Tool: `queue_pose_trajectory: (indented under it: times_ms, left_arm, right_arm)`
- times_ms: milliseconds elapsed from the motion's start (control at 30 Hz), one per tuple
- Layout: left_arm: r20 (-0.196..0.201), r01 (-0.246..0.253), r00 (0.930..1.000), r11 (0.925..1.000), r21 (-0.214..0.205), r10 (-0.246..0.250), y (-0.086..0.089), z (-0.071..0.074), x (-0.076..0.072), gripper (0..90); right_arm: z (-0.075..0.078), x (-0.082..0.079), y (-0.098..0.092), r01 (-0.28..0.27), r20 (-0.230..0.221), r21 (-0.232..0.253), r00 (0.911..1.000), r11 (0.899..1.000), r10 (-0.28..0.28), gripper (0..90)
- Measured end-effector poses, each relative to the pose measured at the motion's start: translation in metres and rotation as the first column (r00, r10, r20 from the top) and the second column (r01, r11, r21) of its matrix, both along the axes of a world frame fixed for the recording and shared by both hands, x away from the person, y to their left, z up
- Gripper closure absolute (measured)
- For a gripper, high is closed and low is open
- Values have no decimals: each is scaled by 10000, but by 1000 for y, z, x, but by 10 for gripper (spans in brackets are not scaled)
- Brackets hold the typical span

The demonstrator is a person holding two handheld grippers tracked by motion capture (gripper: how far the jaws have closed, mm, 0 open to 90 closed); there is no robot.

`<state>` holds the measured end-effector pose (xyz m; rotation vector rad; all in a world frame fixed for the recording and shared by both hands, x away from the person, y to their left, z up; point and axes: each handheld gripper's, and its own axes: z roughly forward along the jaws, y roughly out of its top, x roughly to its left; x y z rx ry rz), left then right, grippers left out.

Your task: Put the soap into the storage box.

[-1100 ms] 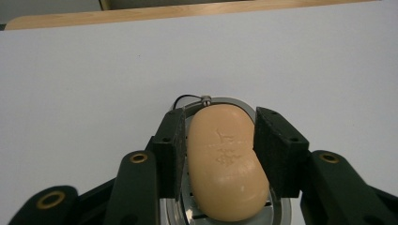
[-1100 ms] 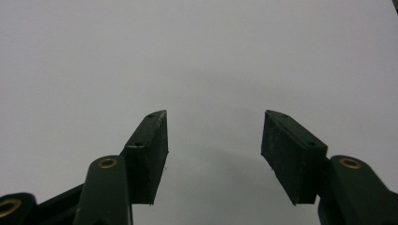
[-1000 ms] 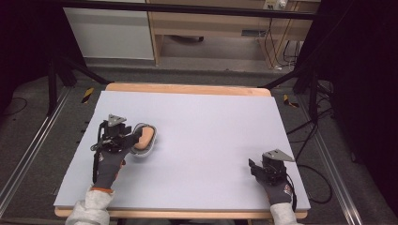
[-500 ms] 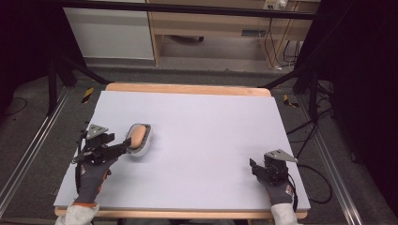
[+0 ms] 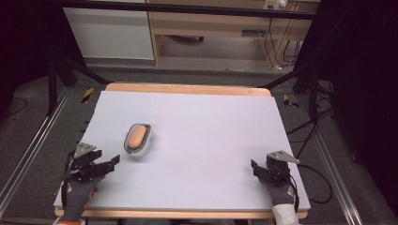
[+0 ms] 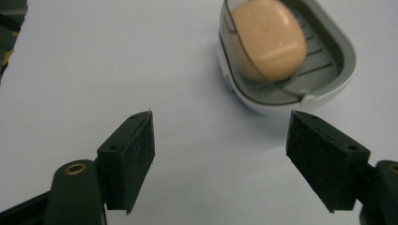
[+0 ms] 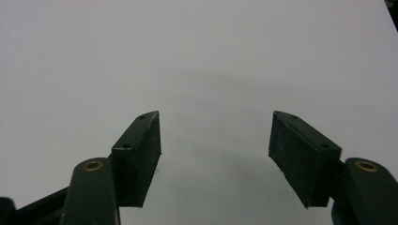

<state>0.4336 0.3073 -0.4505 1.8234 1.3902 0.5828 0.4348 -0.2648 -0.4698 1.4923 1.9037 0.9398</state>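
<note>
I find the soap dish [image 5: 138, 139] resting flat on the pale table surface [image 5: 211, 140], left of its centre and nearer the left edge than the right. A peach-coloured soap bar [image 5: 136, 136] lies inside the dish. In the left gripper view the soap bar [image 6: 268, 38] sits toward one end of the grey ribbed tray, within the white outer shell of the soap dish [image 6: 328, 70]; a thin clear edge appears to cross over the bar, though I cannot tell from this angle whether it is a lid or a reflection.

The left gripper [image 5: 105, 165] sits by the front left corner of the surface, well apart from the dish and touching nothing. Its jaws have just been opening, and they now stand wide apart with nothing between them; the left gripper view shows bare surface in the gap between the left gripper [image 6: 220, 154] pads, with the dish just beyond the tips and nearer the jaw on that view's right.

The right gripper [image 5: 257, 169] rests low near the front right corner, held by a gloved hand. The right gripper view shows the right gripper [image 7: 216, 154] with its jaws spread wide, bare surface between them and nothing held.

I note the dish upright, level, and clear of both grippers
</note>
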Motion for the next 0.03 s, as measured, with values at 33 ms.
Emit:
queue_pose_trajectory:
  times_ms: [33]
  left_arm:
    - [-108,-9,9999,10000,-11,9,1,-2,-1,229]
  right_arm:
    - [0,0,-1,-20,30,-2,10000,10000,20,340]
